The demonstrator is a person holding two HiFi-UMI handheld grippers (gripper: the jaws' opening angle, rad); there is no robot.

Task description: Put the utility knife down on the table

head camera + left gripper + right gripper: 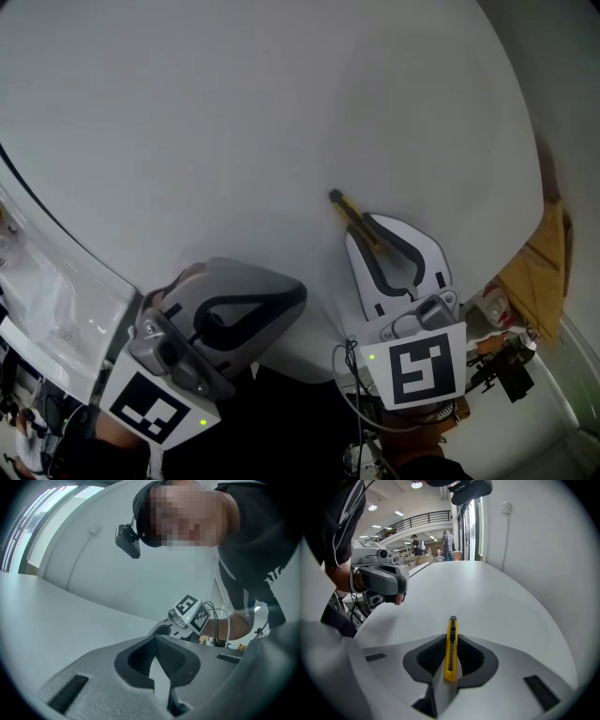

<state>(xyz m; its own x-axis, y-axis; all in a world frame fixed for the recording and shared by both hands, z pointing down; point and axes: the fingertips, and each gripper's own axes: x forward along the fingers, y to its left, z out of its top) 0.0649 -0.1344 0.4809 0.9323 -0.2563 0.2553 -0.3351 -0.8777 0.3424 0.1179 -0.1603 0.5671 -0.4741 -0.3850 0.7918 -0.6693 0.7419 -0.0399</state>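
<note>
Left gripper (292, 298) jaws together; right gripper (366, 225) clamped.

The utility knife (450, 649) sits between the right tongs (451, 637) over the table (234, 112).

The left claw (155, 640) has its two jaws pressed together at the tips, with nothing between the dark ribbed pads (171, 656). Just beyond the tips and slightly right is the right claw (165, 629), its marker cube (190, 612) showing a small green light. Left of the claw spreads the white counter (56, 625). Above it leans a person (255, 550) in a dark top, with a small camera (127, 541) at the head.
</note>
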